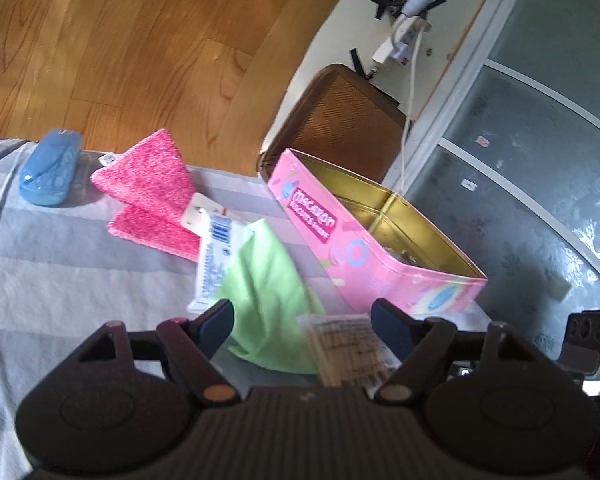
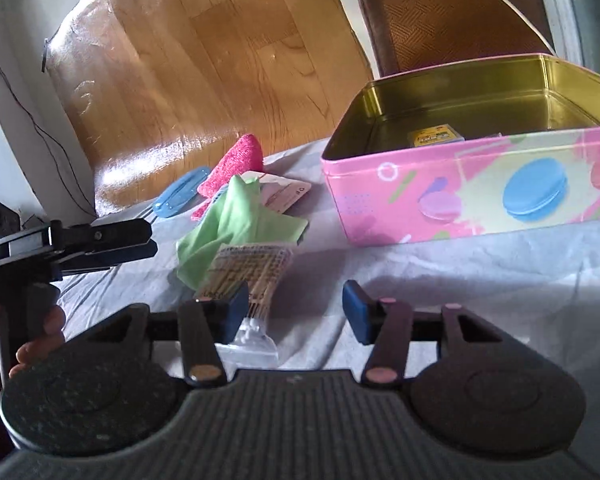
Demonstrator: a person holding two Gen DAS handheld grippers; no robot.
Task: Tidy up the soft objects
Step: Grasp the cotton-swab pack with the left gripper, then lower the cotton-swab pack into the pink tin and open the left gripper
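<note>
Rectangular pink tin box point(image 2: 476, 184), glossy gold inside; crumpled soft green cloth point(image 2: 224, 228) beside fuzzy pink sponge point(image 1: 148, 184); left gripper point(image 1: 302, 322) and right gripper point(image 2: 296, 308) parted, empty.

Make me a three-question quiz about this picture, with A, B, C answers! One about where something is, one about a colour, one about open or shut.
1. Where does the blue case lie?
A. inside the tin
B. on the grey cloth, beside the pink sponge
C. on the chair

2. What colour is the crumpled cloth?
A. light green
B. black
C. orange

3. How is the pink tin?
A. lid on
B. tipped upside down
C. open on top

Answers: 1 B, it rests on the covered table next to the sponge. 2 A, it shows pale green in both views. 3 C, its gold inside is visible.
</note>
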